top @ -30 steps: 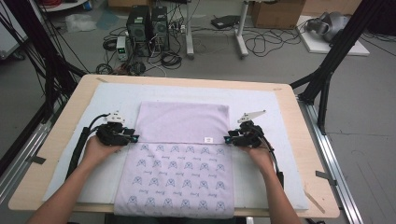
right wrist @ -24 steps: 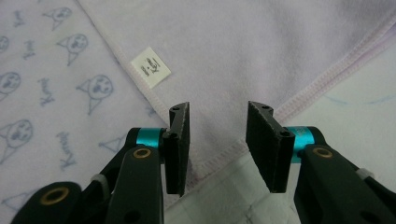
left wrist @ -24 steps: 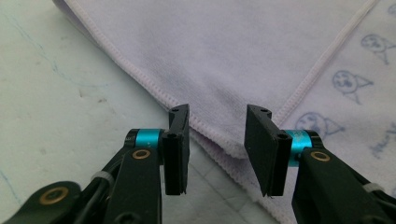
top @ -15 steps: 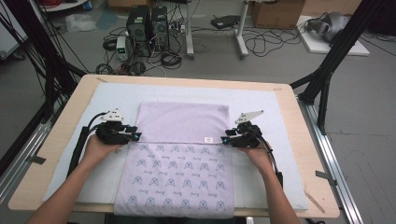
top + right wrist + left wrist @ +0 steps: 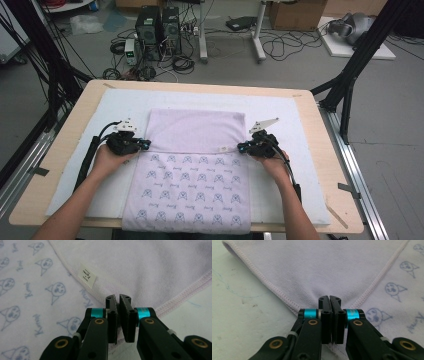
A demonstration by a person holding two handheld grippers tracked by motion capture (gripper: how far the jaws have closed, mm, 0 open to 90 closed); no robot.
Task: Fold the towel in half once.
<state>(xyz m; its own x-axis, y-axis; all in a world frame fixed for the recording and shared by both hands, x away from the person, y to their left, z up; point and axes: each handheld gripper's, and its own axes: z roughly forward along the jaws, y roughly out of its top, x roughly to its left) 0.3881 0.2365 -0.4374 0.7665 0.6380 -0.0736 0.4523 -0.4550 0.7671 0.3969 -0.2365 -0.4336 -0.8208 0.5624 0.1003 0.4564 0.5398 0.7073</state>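
The lilac towel (image 5: 192, 170) lies flat on the white mat (image 5: 280, 125), its far part folded toward me so the plain side shows. That flap's two corners sit one under each hand: my left gripper (image 5: 144, 145) has just closed on one, my right gripper (image 5: 241, 147) pinches the other. The folded edge runs straight across between them.

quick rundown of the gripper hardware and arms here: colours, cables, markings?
Left gripper and right gripper: black bodies and flat black jaws, cyan collars either side, brass-coloured pivot screws, white ties on the linkages. In the high view, each carries a grey three-cornered plate on top and trails a thick black cable back along the forearm. Forearms are bare, no sleeves showing.
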